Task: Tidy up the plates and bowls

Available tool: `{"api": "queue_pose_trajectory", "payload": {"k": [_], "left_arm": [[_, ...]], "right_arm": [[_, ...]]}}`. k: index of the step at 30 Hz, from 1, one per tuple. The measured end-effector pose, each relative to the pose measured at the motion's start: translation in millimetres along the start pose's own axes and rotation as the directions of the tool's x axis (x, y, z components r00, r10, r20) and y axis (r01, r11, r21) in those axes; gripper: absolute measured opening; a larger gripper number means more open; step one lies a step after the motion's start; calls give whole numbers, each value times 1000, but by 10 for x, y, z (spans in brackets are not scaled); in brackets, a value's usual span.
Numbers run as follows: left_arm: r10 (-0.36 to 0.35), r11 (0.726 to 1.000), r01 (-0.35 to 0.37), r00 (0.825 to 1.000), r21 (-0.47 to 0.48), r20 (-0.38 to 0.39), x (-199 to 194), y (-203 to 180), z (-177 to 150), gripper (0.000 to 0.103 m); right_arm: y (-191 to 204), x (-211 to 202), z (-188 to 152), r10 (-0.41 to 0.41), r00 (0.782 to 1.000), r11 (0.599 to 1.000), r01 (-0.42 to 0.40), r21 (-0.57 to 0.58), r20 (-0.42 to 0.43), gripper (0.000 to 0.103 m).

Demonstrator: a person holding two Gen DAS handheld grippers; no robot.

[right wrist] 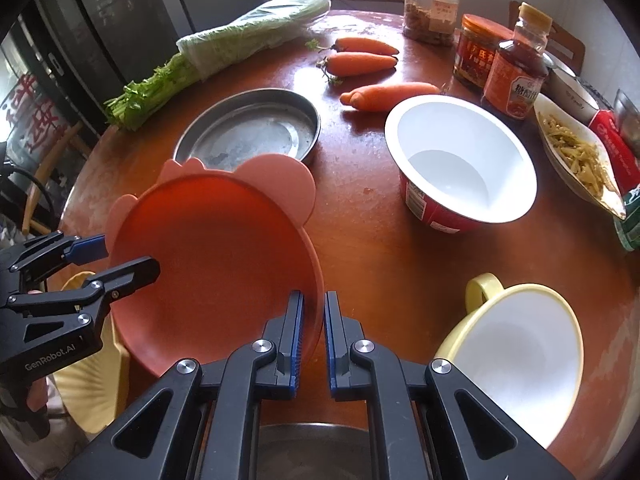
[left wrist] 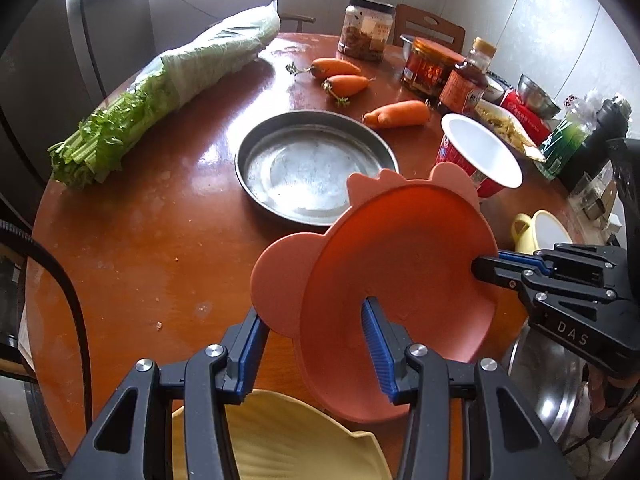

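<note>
Orange plastic plate (left wrist: 400,280) w/ paler animal-ear tabs on rim, tilted steeply, raised off round wooden table. Shallow round metal pan (left wrist: 312,168), empty, flat at table centre, just behind plate. Pale yellow scalloped plate (left wrist: 280,440) flat at near edge, partly under orange one. White-lined paper bowl (right wrist: 460,160), red outside, upright. Yellow-handled bowl (right wrist: 520,352), white inside, upright, near edge.

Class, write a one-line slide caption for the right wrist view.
Right tongs clamp the orange plate's rim while the left tongs straddle its opposite edge above the wooden table.
</note>
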State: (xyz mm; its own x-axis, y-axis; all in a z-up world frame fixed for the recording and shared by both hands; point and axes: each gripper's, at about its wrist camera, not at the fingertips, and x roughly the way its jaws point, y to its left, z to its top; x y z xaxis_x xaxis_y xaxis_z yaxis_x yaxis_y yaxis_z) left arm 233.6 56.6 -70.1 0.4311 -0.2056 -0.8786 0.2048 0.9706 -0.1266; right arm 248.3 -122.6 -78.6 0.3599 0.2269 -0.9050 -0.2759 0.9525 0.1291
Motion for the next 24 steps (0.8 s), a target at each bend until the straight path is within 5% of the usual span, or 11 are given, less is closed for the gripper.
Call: {"api": "queue_pose_trajectory", "payload": {"k": [24], "left_arm": [[24, 1000, -22, 992, -22, 120, -752, 25, -236, 48]], "right_arm": [[330, -650, -147, 2, 993, 999, 3, -36, 122, 10]]}}
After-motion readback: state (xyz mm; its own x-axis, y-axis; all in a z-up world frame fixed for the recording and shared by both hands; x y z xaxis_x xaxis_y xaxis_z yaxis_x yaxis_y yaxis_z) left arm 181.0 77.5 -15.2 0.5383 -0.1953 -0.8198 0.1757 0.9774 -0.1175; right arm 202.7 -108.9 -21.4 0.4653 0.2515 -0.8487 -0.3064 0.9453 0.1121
